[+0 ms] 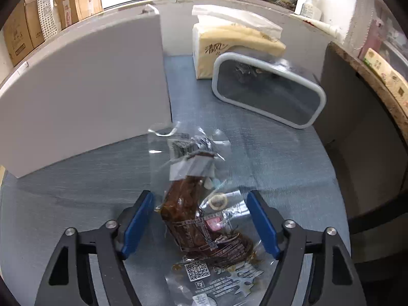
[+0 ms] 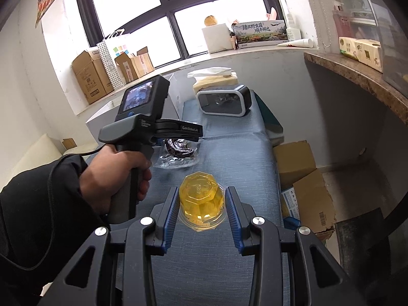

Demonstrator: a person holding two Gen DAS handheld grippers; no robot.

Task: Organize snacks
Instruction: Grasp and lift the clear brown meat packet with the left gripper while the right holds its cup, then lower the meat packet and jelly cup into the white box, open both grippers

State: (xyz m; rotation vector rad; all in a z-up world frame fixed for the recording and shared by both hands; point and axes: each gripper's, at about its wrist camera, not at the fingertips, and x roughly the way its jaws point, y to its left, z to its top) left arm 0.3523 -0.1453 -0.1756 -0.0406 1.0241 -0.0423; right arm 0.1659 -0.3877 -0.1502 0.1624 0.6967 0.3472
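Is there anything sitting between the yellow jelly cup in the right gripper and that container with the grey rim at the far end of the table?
Partly: the clear snack packet and the left gripper above it lie left of the line from the jelly cup to the container. The blue table cover straight ahead looks bare.

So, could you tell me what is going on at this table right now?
A person is sorting snacks with a handheld gripper in each hand. The right gripper is shut on a yellow jelly cup above the blue tabletop. The left gripper is open around a clear packet of brown snack lying on the table. A grey-rimmed box lies on its side further back.
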